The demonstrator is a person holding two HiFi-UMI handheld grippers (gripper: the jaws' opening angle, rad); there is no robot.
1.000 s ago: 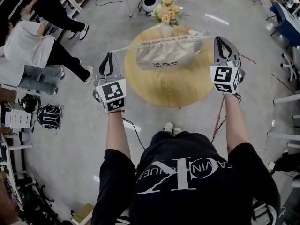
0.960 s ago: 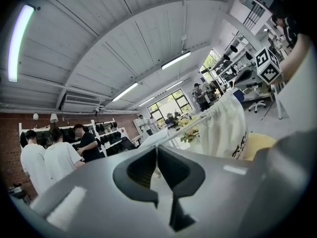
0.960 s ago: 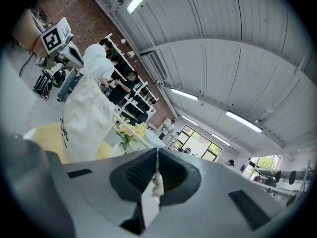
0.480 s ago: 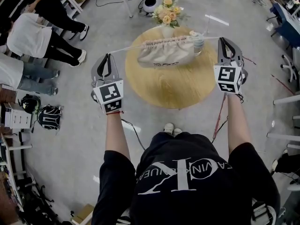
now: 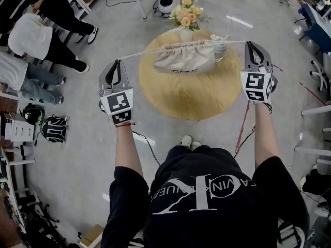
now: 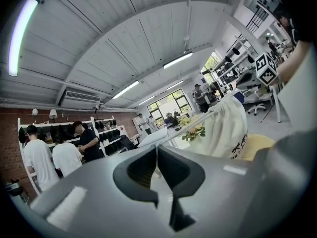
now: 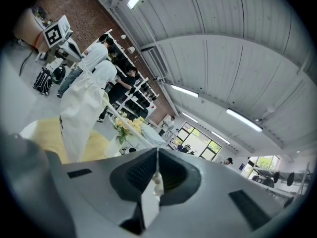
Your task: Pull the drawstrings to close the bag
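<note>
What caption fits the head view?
Left gripper and right gripper hold taut drawstrings; the bag bunches up over a round table.

A round table [image 5: 192,98] with a pale wooden top stands on a grey, glossy floor [image 5: 77,159]; at the table's far edge stands a white vase [image 5: 184,34] of yellow and peach flowers; just in front of it a cream bag [image 5: 186,61] spans the far half of the top, though whether its bottom rests on the wood cannot be told; a clear cup [image 5: 219,47] stands at the bag's right end, near the rim; on the floor, a pair of pale shoes [image 5: 186,140] is just beside the table's near rim; a black cable [image 5: 146,142] and a red cable [image 5: 243,128] trail nearby; a dark backpack [image 5: 54,128] lies well off to the left; a cardboard box [image 5: 92,235] sits at the lower edge.
</note>
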